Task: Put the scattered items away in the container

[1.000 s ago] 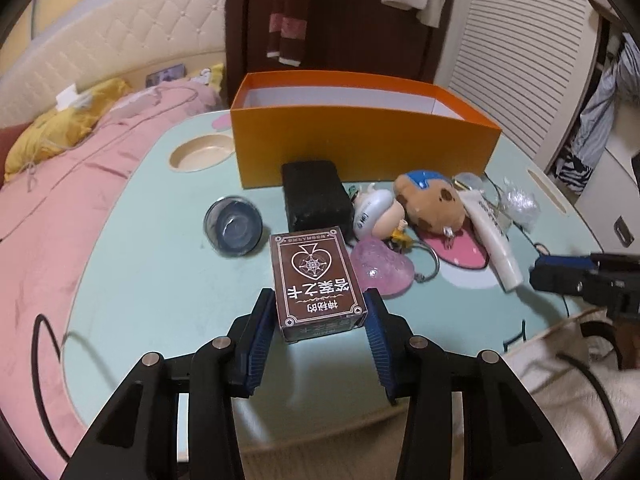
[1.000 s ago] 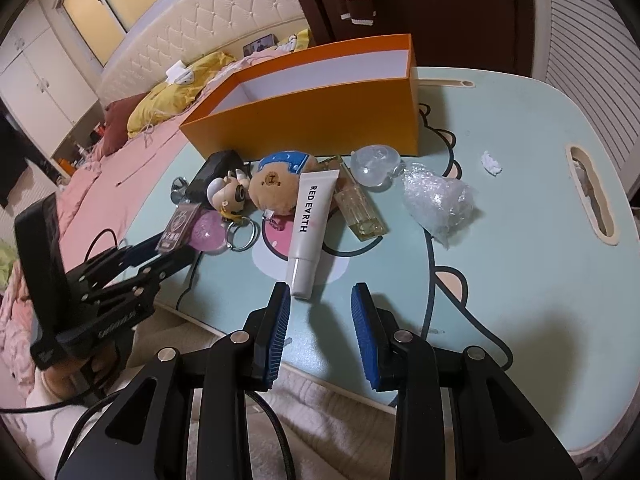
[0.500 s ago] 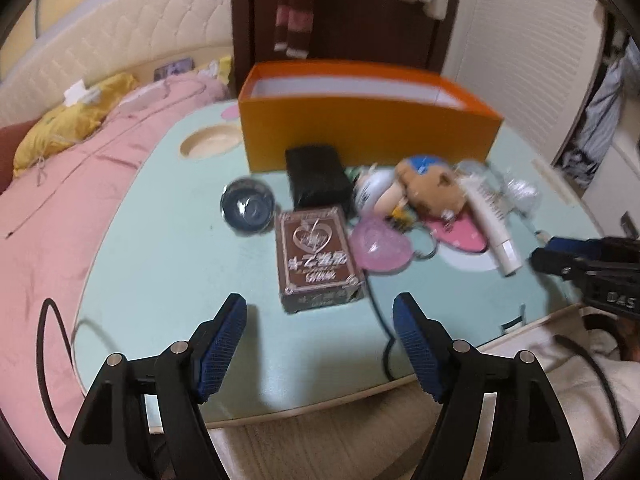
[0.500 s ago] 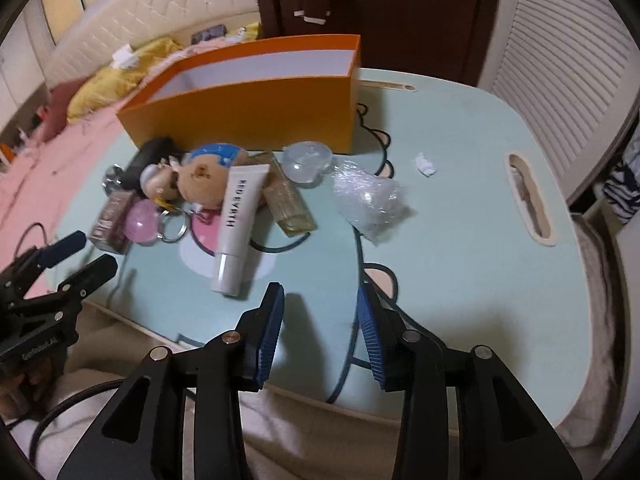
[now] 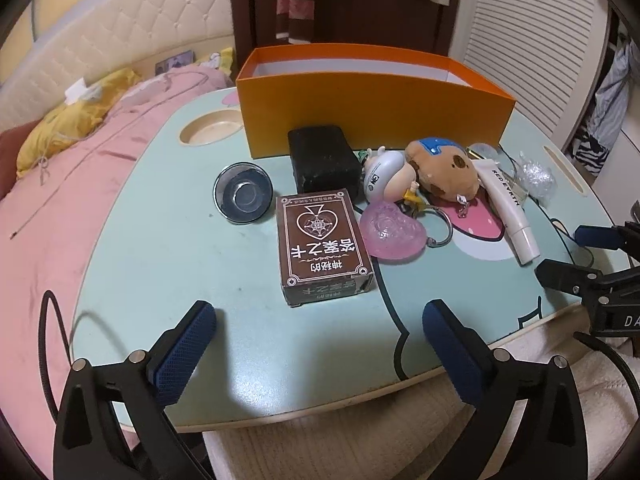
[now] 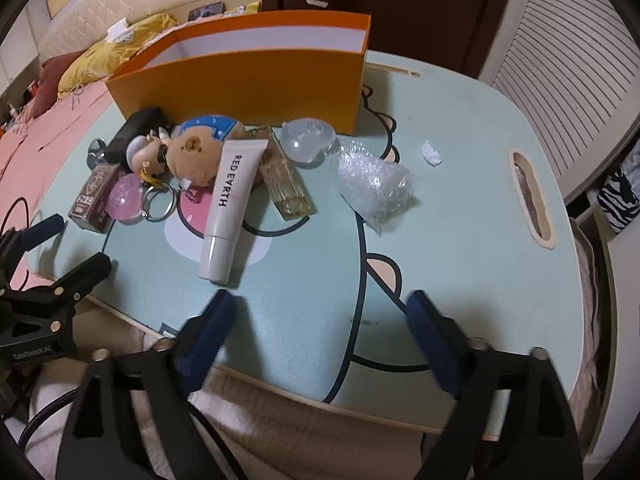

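Note:
An open orange box stands at the back of the mint table; it also shows in the right wrist view. In front of it lie a brown card box, a black block, a round glass dish, a pink heart, a figure keychain, a brown plush and a white tube. My left gripper is open and empty, just short of the card box. My right gripper is open and empty, near the table's front edge.
A small glass bottle, a clear dome, crumpled bubble wrap and a paper scrap lie right of the tube. A pink bed borders the table's left. A slot cuts the table's right side.
My left gripper let go of the card box, opened wide and pulled back from it. My right gripper opened wide and swung right.

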A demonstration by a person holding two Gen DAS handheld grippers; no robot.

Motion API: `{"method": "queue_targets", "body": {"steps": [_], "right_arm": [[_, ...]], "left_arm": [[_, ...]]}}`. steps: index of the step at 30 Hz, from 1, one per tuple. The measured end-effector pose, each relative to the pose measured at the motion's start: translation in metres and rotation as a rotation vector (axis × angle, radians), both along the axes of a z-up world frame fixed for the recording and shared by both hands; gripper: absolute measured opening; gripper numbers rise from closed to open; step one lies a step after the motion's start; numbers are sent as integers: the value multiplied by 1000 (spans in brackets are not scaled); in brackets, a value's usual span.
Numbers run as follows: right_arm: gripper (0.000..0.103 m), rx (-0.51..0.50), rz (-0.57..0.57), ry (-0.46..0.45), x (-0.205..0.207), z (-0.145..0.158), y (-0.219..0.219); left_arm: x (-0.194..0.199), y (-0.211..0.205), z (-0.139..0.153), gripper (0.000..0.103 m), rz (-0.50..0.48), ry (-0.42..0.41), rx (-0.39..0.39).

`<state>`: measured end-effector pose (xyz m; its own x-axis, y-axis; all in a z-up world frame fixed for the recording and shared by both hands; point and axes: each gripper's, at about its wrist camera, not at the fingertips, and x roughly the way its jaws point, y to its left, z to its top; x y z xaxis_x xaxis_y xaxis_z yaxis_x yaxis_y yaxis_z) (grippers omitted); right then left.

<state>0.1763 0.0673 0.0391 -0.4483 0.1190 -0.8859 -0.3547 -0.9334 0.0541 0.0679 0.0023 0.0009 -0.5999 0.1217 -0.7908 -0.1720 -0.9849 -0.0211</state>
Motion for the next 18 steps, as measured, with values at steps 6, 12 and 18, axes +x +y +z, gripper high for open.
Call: {"method": "queue_targets", "body": {"steps": [6, 12, 18], "right_arm": [[103, -11, 4, -26, -2, -4, 0], [103, -11, 9, -26, -2, -5, 0], [103, -10, 21, -24, -2, -5, 1]], "left_arm": [[1, 2, 1, 103, -1, 1, -3], [2, 2, 2, 103, -2, 2, -4], [2, 4, 2, 103, -2, 0, -5]]}}
